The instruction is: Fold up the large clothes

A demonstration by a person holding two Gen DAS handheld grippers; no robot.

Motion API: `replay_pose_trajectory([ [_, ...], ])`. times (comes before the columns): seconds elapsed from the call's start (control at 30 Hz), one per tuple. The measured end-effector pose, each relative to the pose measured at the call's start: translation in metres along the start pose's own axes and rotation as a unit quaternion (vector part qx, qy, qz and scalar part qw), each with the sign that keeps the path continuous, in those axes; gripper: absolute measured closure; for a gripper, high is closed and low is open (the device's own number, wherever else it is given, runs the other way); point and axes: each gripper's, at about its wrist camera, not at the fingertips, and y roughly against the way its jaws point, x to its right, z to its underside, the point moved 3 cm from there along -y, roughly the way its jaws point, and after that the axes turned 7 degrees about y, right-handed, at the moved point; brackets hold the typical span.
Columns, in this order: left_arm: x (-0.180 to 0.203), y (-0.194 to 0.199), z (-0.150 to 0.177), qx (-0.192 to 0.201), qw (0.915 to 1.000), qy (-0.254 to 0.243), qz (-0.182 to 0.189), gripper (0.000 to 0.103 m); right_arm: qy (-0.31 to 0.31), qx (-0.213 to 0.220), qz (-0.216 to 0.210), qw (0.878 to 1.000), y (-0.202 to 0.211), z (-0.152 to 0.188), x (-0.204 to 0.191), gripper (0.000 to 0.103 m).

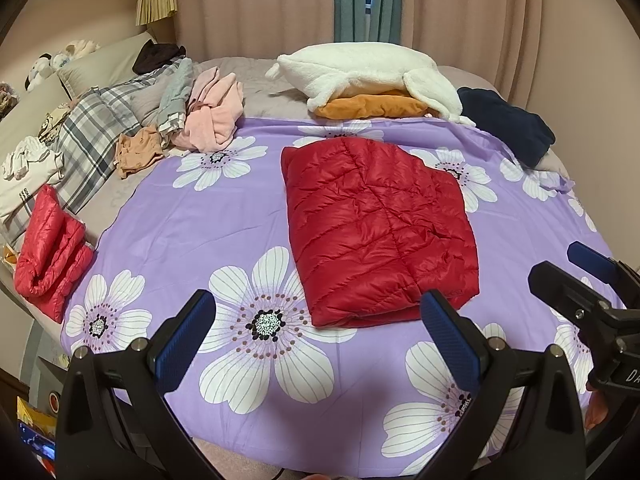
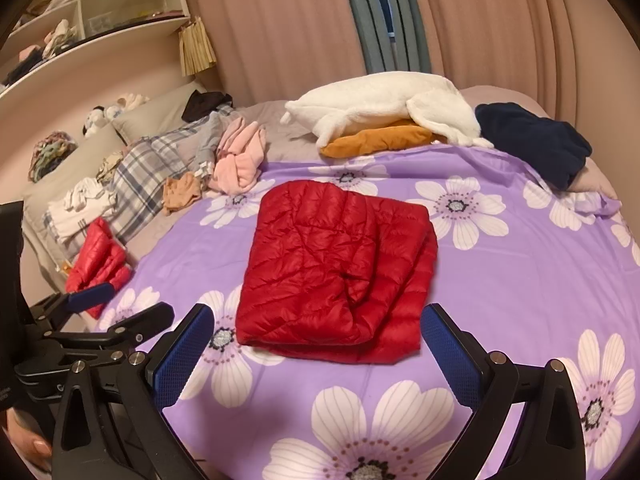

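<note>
A red quilted down jacket (image 1: 376, 224) lies folded into a rectangle on the purple flowered sheet (image 1: 208, 232); it also shows in the right wrist view (image 2: 336, 272). My left gripper (image 1: 318, 332) is open and empty, just short of the jacket's near edge. My right gripper (image 2: 318, 344) is open and empty, with the jacket's near edge between its fingertips' line. The right gripper shows at the right edge of the left wrist view (image 1: 576, 276). The left gripper shows at the left of the right wrist view (image 2: 120, 304).
A second folded red jacket (image 1: 50, 256) lies at the left edge of the bed. Loose clothes: pink (image 1: 212, 116), plaid (image 1: 92, 136), tan (image 1: 138, 152). A white fleece (image 1: 360, 72) over an orange garment (image 1: 372, 108) and a navy garment (image 1: 508, 128) lie at the back. Curtains (image 1: 280, 4) hang behind.
</note>
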Motion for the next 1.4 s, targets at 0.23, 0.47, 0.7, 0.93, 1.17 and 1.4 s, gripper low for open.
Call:
replay_pose_trajectory([
  [0.23,0.0022,0.0003,-0.0002,0.000,1.0000,0.000,-0.002,0.000,-0.001,0.000,0.000,1.000,0.0000,0.0001,0.0002,0.001],
  [0.47,0.0023,0.0005,0.0001,0.000,1.0000,-0.001,-0.001,0.000,0.000,0.000,0.000,1.000,-0.0003,-0.0002,-0.0002,0.001],
  [0.7,0.0028,0.0005,0.0000,0.000,1.0000,0.000,-0.002,0.000,0.000,0.000,-0.001,1.000,-0.0005,-0.0003,0.0005,0.001],
  [0.93,0.0013,0.0005,-0.0009,0.002,1.0000,-0.003,-0.003,0.000,0.000,-0.001,0.000,1.000,-0.0008,-0.0002,0.0002,0.001],
  [1.17,0.0003,0.0000,-0.0011,0.001,1.0000,-0.002,-0.004,0.000,0.000,0.000,-0.001,1.000,-0.0016,-0.0009,0.0010,0.001],
  [1.4,-0.0002,-0.0002,-0.0012,0.001,1.0000,-0.003,-0.003,0.000,0.000,-0.001,-0.001,1.000,-0.0018,-0.0009,0.0004,0.001],
])
